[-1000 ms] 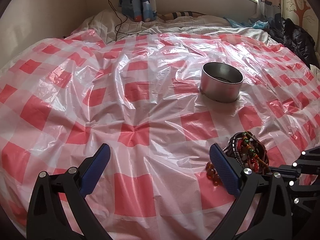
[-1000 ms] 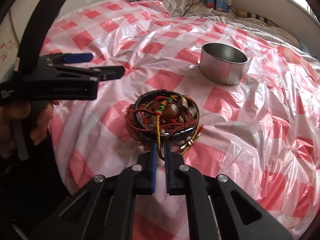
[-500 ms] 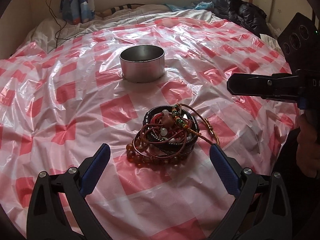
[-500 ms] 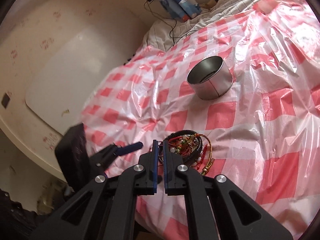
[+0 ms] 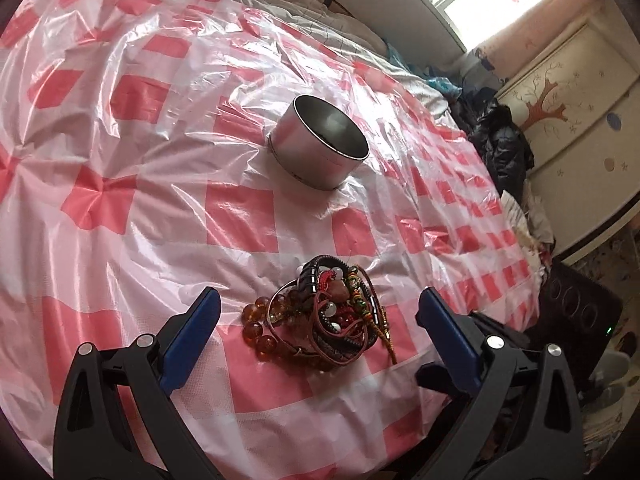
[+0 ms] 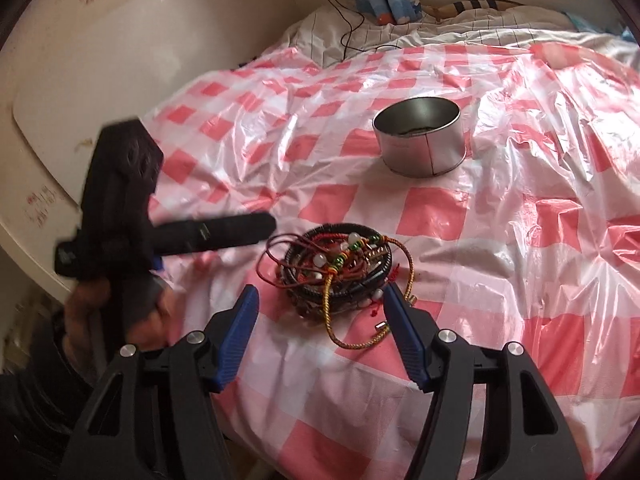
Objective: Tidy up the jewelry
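Right wrist view: tangled heap of beaded bracelets and cords [image 6: 340, 272] sits between right tool's [image 6: 320, 316] spread fingers, near bed's front edge; left tool [image 5: 320, 320] also spread, just short.

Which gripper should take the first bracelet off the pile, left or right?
Right, probably. The right gripper is open with the jewelry pile between its fingertips; the left gripper is open too but farther back.

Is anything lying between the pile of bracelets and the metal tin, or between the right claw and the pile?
Nothing visible. Only bare checkered sheet separates the bracelets from the tin, and the open right claw already faces the pile directly.
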`<state>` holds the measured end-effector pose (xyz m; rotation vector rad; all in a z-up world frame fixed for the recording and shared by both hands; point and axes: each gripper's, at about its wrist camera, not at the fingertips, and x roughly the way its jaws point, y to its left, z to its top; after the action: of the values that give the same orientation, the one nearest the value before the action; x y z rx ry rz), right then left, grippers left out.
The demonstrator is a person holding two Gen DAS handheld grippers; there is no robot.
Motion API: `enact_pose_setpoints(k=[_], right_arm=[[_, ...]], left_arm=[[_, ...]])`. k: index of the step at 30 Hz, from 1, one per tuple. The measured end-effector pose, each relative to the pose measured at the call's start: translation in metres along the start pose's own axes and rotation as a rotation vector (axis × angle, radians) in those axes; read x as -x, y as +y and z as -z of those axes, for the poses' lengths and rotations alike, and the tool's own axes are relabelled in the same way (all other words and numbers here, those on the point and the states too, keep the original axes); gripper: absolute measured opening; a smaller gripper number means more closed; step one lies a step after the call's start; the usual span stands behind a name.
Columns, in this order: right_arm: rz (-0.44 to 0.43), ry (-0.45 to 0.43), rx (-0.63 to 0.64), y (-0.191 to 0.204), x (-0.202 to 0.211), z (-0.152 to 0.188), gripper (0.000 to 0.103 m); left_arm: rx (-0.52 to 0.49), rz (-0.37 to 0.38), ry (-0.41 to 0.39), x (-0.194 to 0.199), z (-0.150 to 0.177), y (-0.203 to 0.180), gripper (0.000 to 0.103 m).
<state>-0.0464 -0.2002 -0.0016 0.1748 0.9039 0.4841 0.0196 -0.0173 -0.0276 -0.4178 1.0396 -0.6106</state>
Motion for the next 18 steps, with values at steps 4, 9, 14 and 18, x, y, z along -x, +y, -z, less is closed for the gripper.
enact_pose_setpoints(k=[4,9,14,18], right_arm=[[0.118,0.054,0.127,0.019,-0.02,0.007,0.062],[0.181,0.116,0.163,0.021,-0.037,0.012,0.007],[0.01,0.039,-0.062,-0.012,-0.013,0.001,0.005],[-0.2,-0.076,-0.277,-0.046,0.015,-0.002,0.005]], left_arm=[[-0.032,-0.023,0.005,-0.006,-0.002,-0.008,0.095],[-0.104,-0.044,0.024,-0.02,0.0,-0.021,0.045],[-0.155,-0.094,0.045,-0.023,0.005,-0.023,0.014],[-0.149,-0.063,0.0,-0.011,0.004,-0.02,0.011]])
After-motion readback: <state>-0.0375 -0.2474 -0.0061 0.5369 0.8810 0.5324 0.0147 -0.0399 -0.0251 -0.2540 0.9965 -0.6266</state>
